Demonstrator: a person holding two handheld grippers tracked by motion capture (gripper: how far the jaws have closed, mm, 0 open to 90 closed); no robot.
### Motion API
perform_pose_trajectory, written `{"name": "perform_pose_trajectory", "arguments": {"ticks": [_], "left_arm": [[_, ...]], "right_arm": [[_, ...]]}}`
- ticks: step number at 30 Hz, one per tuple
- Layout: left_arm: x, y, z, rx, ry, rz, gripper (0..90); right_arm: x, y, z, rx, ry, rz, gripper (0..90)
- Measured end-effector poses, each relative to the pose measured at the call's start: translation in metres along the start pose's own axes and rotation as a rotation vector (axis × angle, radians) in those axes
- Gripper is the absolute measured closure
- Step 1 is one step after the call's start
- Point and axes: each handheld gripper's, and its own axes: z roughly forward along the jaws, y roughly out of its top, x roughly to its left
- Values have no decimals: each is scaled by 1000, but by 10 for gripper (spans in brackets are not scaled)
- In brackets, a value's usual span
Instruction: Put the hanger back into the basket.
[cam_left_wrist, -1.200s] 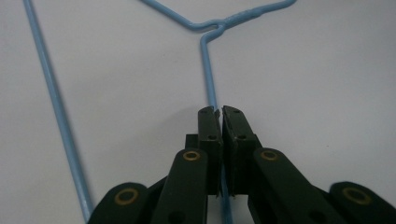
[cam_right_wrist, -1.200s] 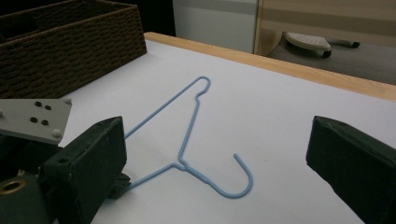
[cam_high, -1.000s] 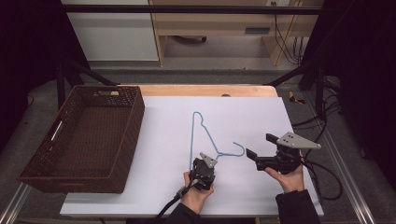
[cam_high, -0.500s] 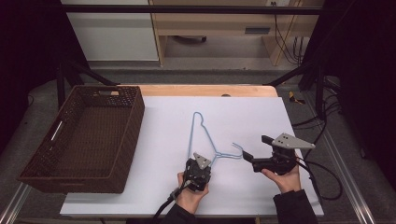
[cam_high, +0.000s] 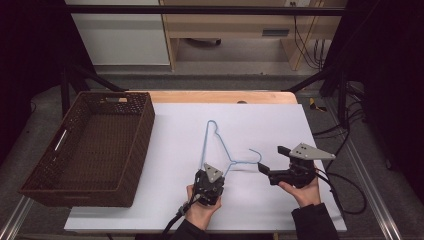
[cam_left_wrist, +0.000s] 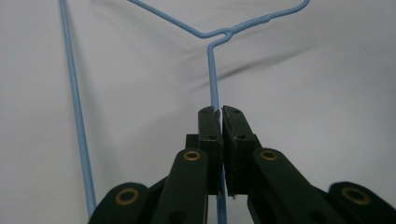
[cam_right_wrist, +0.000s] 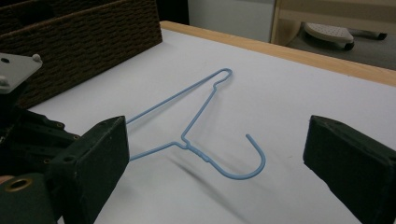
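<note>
- Across the white-covered table (cam_high: 175, 210), near its middle, one thin light-blue wire coat hanger (cam_high: 206, 145) is lying, its long axis running away from the person, its hook (cam_high: 254, 156) curling out toward the right side.
- One dark brown woven rectangular basket (cam_high: 87, 150) is sitting at the table's left edge, well apart from the hanger; nothing is showing inside it.
- One left gripper (cam_high: 209, 186), black with a grey three-cornered plate, is clamping the hanger's near shoulder wire; in the left gripper view its jaws are pressing together on the blue wire (cam_left_wrist: 215, 100), which is running straight ahead toward the neck twist.
- One right gripper (cam_high: 270, 172), black with the same grey plate, is hovering just right of the hook, jaws standing wide with nothing between them; in the right gripper view the hook (cam_right_wrist: 254, 163) is lying ahead, between and beyond the two pads, not touching either.
- Judgement: the right hand is the nearer one to the hook, so the coming move is likely turning on it closing in leftward onto that curve while the left is holding the frame steady.
</note>
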Motion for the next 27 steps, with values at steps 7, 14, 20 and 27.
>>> {"name": "perform_pose_trajectory", "arguments": {"ticks": [7,14,20,27], "left_arm": [[4,0,-11,-41,-13,-14,873],[10,-1,-21,-74,-20,-36,873],[14,-3,-25,-91,-19,-46,873],[15,-2,-27,-94,-23,-45,873]], "right_arm": [[3,-3,7,24,17,-6,77],[6,-6,13,40,32,-8,80],[9,-9,22,61,49,-14,83],[16,-20,45,111,89,2,104]]}}
